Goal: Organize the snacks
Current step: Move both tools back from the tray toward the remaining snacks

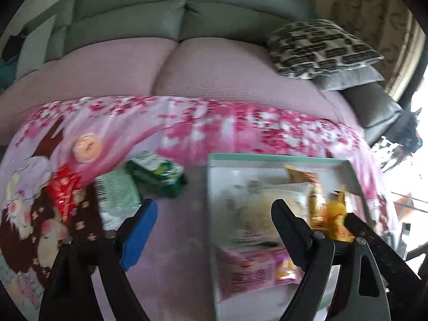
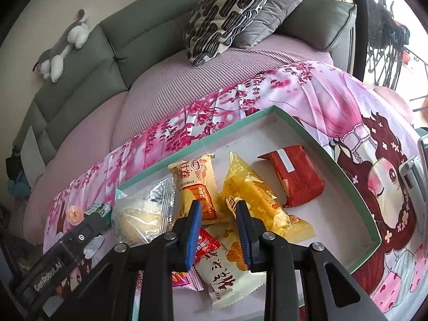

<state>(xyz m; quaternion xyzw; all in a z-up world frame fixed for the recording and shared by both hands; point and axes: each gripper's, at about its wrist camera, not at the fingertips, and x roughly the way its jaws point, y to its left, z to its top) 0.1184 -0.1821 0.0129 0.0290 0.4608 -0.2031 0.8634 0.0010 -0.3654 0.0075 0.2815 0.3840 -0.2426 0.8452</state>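
A shallow white cardboard box with a mint-green rim point(image 2: 291, 123) lay on a pink blossom-printed cloth point(image 2: 315, 93) spread over a sofa seat, filling the lower centre of the right wrist view. Inside it were several wrapped snacks: a red foil packet point(image 2: 293, 175) at the upper right, a clear yellow packet point(image 2: 251, 195) at centre, a cream-and-orange roll packet point(image 2: 194, 178) beside it, and a clear packet holding a pale round cake point(image 2: 141, 214) at the left. The right gripper point(image 2: 218, 234) hovered low over the box, its blue-padded jaws narrowly apart with nothing pinched between them. In the blurred left wrist view, the left gripper point(image 1: 214, 219) stood wide and empty, straddling the box's left edge. Left of the box, still loose on the cloth, lay a green packet point(image 1: 156, 175), a pale green speckled packet point(image 1: 119, 195), a red packet point(image 1: 62, 187) and a small round peach-coloured jelly cup point(image 1: 87, 147). The sorting looked more than half done, with about four snacks left.
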